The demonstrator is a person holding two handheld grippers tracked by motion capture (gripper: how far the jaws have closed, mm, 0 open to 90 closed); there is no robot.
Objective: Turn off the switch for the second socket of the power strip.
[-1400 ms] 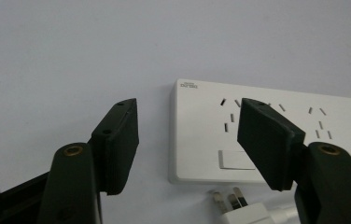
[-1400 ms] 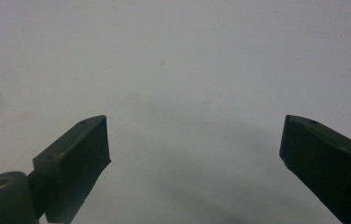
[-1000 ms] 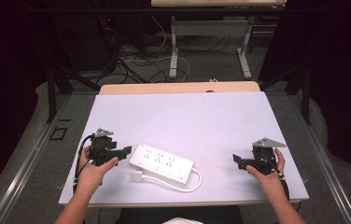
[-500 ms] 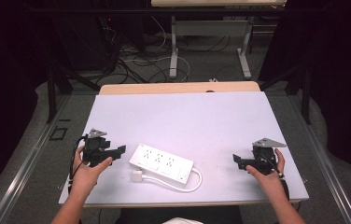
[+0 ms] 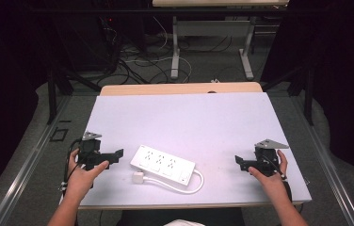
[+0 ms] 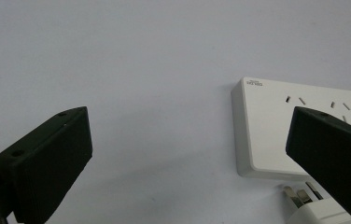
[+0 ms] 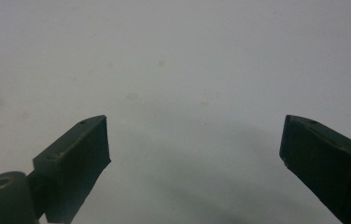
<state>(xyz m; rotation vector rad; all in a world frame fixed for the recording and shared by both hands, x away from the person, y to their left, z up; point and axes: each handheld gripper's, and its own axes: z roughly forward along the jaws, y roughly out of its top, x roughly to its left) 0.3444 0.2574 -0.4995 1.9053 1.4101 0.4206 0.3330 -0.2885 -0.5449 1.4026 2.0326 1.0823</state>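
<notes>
One table (image 5: 184,117) lies before me, its top pale and bare but for one white power strip (image 5: 163,164) near the front edge, left of centre, lying at a slant. It shows three groups of sockets along its top. One white cord (image 5: 191,187) loops from its right end round the front to one plug (image 5: 139,177), which lies just beside the strip's left end, prongs bare in my left gripper view. I hold two grippers. My left gripper (image 5: 117,155) points at the strip's left end, near but apart, jaws wide with nothing between. My right gripper (image 5: 239,162) rests well apart to the right, jaws wide over bare table.
</notes>
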